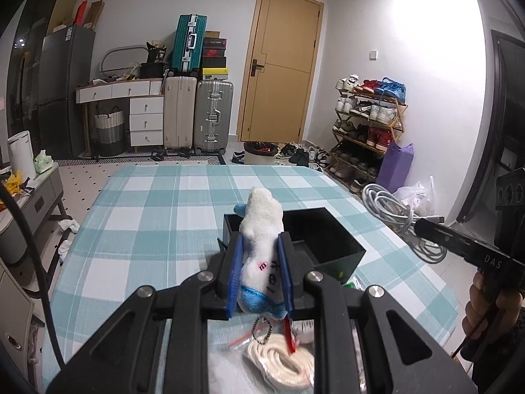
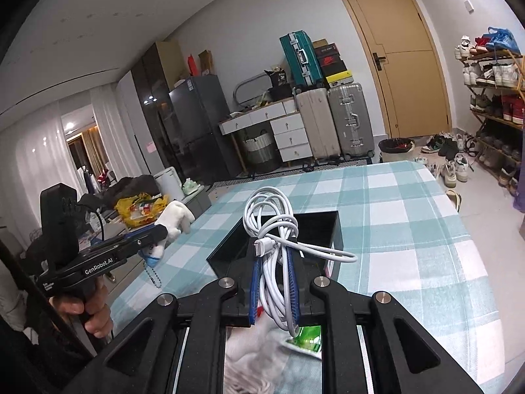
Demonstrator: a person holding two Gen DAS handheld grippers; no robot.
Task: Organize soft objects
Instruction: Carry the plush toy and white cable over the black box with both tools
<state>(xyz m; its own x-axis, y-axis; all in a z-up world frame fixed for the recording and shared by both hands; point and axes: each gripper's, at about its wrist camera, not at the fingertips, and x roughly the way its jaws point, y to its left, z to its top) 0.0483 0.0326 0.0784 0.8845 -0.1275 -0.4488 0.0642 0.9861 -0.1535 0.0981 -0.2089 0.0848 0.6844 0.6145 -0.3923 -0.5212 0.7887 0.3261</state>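
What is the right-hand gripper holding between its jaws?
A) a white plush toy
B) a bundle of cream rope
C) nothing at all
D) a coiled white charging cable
D: in the right wrist view the right gripper has its blue jaws closed on a coiled white cable above the black box, while the white plush toy sits in the left gripper.

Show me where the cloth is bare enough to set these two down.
Bare cloth runs left of the box and beyond it to the far edge; the right wrist view shows more on the box's right. Crowded: the near edge, with rope and a green packet under the grippers.
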